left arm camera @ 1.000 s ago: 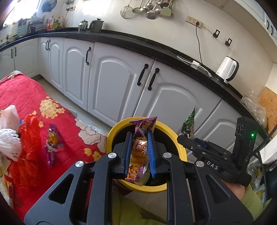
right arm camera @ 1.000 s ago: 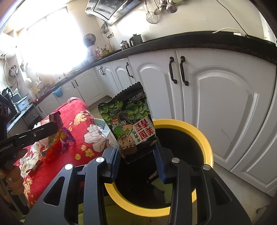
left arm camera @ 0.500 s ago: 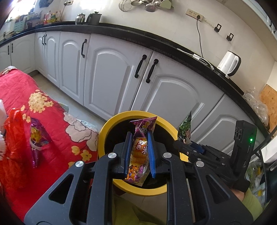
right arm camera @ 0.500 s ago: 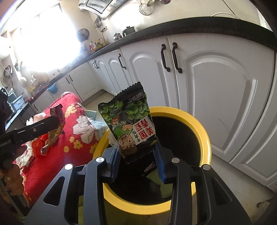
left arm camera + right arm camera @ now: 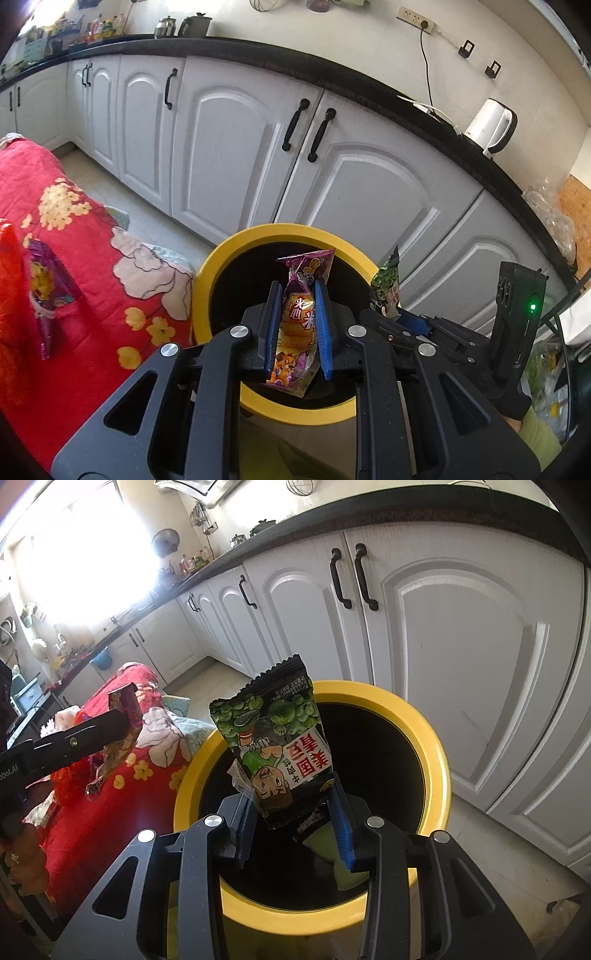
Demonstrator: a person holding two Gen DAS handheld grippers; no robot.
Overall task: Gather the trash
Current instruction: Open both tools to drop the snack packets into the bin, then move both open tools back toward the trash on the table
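Note:
My left gripper (image 5: 297, 291) is shut on a purple and orange snack wrapper (image 5: 300, 328), held upright over the mouth of the yellow-rimmed black bin (image 5: 236, 247). My right gripper (image 5: 291, 794) is shut on a green pea snack packet (image 5: 275, 734), also above the bin (image 5: 439, 760). In the left wrist view the right gripper (image 5: 391, 314) reaches in from the right with the green packet (image 5: 386, 284) at the rim. In the right wrist view the left gripper (image 5: 125, 720) holds its wrapper (image 5: 118, 734) at the left. Wrappers (image 5: 314, 818) lie inside the bin.
A table under a red flowered cloth (image 5: 74, 266) stands left of the bin, with another purple wrapper (image 5: 44, 288) on it. White cabinets (image 5: 229, 155) under a black counter run behind. A white kettle (image 5: 491, 127) sits on the counter. A hand (image 5: 22, 853) grips the left tool.
Both grippers have sunk and come closer to the bin, which now looms larger under them. Each keeps hold of its packet.

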